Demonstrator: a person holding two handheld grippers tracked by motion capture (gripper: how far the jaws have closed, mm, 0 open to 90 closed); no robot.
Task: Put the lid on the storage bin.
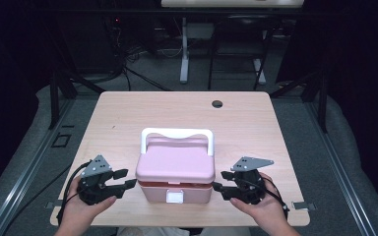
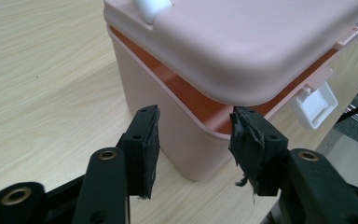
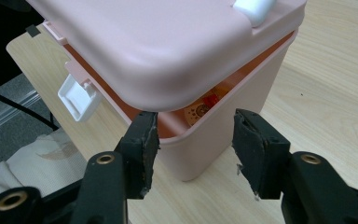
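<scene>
A pink lidded box [image 1: 174,164] with a white carry handle [image 1: 177,132] stands near the table's front edge. Its lid [image 2: 242,46] sits lifted at the front, so an orange gap shows under it, and the white latch [image 1: 173,196] hangs loose. My left gripper [image 1: 128,179] is at the box's front left corner, open, and that corner [image 2: 191,154] lies between its pads [image 2: 144,140]. My right gripper [image 1: 220,180] is open at the front right corner [image 3: 196,158]. A printed item [image 3: 203,105] shows inside through the gap.
The wooden table [image 1: 128,113] has a round cable hole [image 1: 217,103] at the back. Its front edge lies just below both hands. Behind the table stand desk legs [image 1: 183,49] and floor cables.
</scene>
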